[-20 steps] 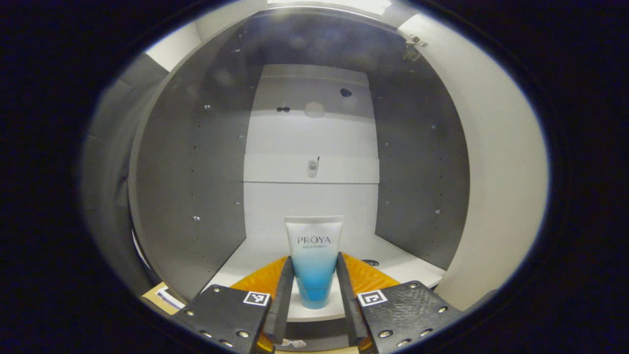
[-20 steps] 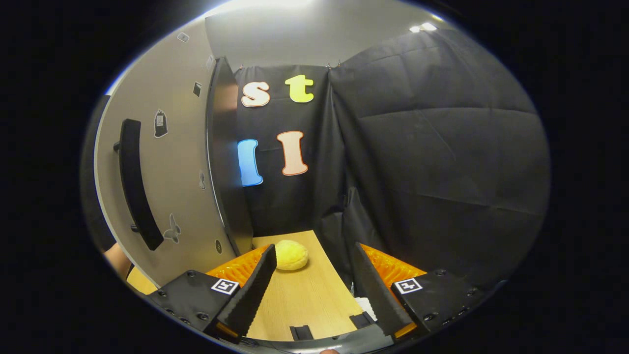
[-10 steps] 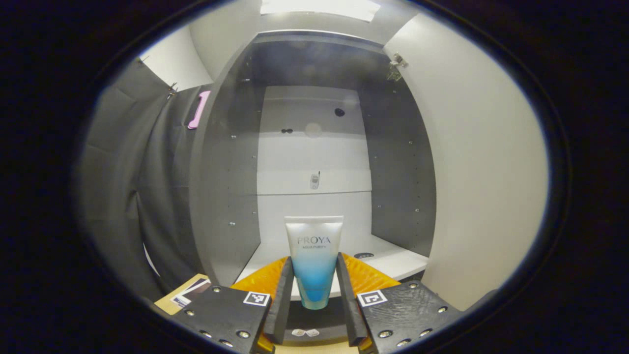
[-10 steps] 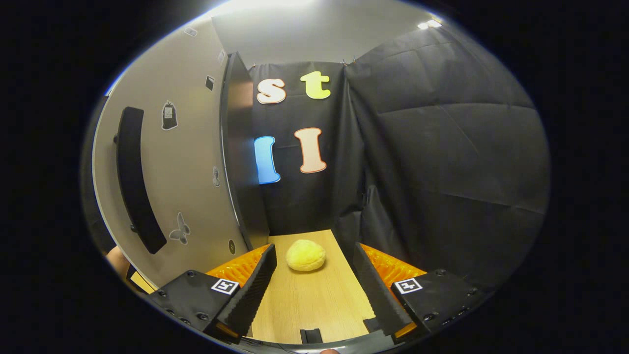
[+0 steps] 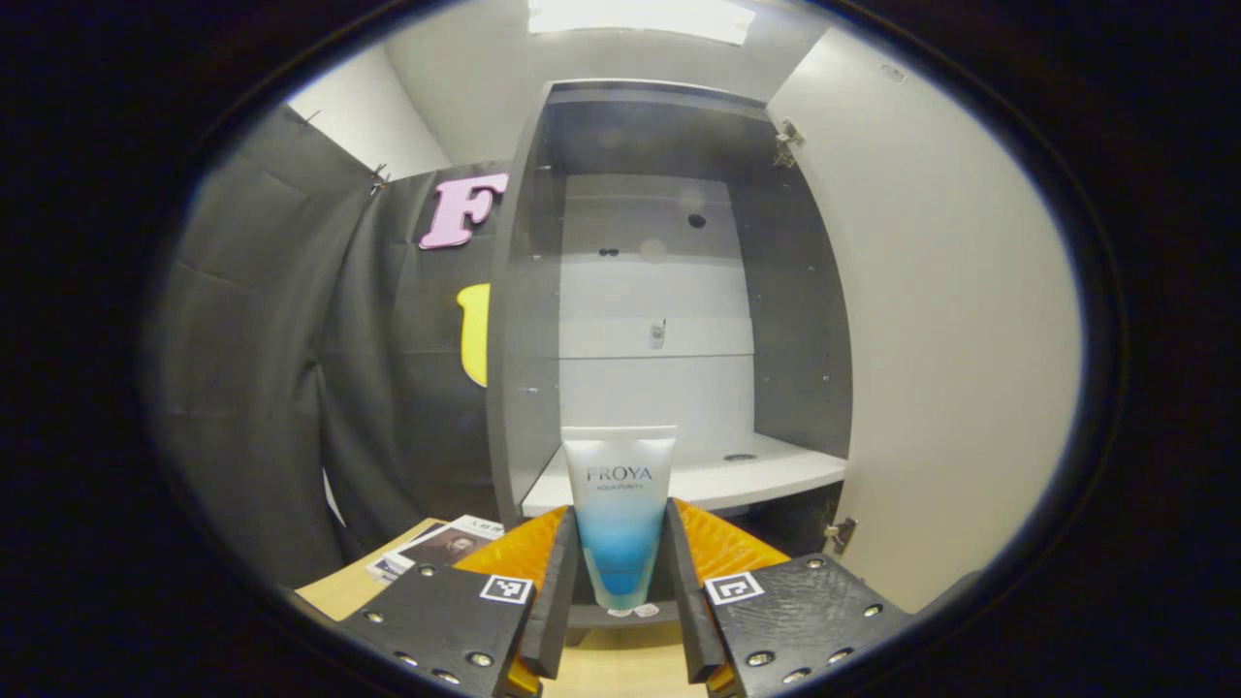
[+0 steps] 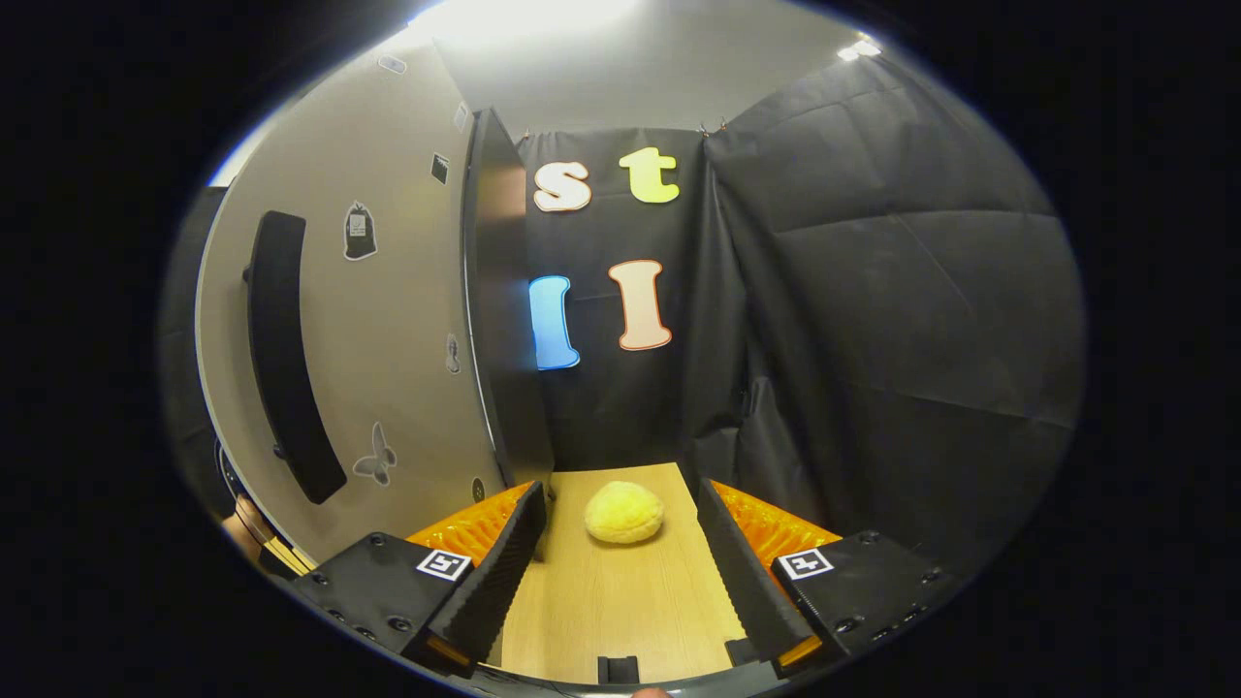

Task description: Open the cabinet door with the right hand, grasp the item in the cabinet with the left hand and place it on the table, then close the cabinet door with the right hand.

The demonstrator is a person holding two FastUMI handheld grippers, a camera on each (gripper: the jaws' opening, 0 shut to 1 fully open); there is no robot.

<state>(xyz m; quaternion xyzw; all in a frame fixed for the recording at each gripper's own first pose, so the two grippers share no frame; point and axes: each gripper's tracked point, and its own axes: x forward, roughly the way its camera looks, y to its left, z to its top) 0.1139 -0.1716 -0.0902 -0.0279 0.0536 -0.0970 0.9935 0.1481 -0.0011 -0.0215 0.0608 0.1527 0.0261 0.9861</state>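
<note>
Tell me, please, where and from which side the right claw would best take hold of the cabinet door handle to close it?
Probably the middle of the long black handle: this upright bar stands off the open door on posts near its ends. The open right claw should come at the door's face, one finger on each side of the bar.

yellow sponge-like lump (image 6: 624,512), printed leaflets (image 5: 436,548), butterfly sticker (image 6: 376,459)

Glossy plastic tube (image 5: 620,504); wood-grain table (image 6: 620,601).
</note>
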